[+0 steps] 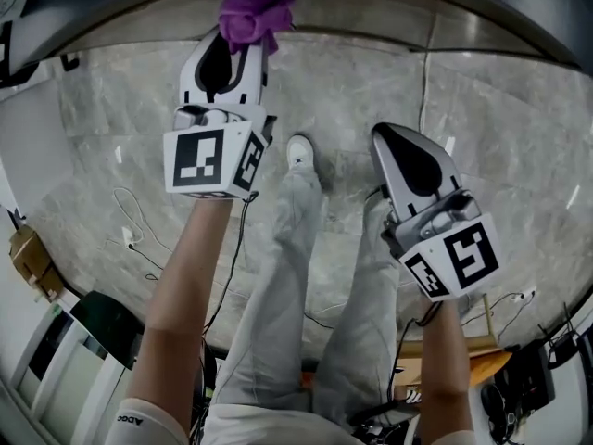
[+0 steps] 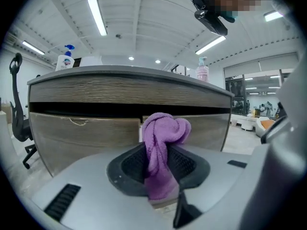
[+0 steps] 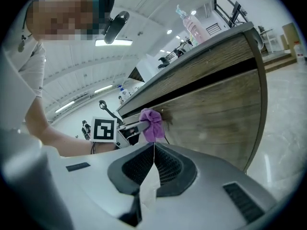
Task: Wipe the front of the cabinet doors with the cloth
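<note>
The cloth (image 2: 165, 126), judged soft and light, is pinched at its bunch by the left tool (image 2: 162, 150); the right tool (image 3: 153, 147) is pressed together.

The place looks like a large open office or test hall. Long white strip lights (image 2: 97, 16) run over a white ceiling. A black office chair (image 2: 17, 104) stands beside a long brown wood-grain cabinet (image 2: 86, 133). Loose white cables (image 1: 130, 216) lie on the grey marble-like floor (image 1: 352, 91).

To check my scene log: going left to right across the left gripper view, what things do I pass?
Black office chair → white spray bottle → purple cloth → pink pump bottle.
</note>
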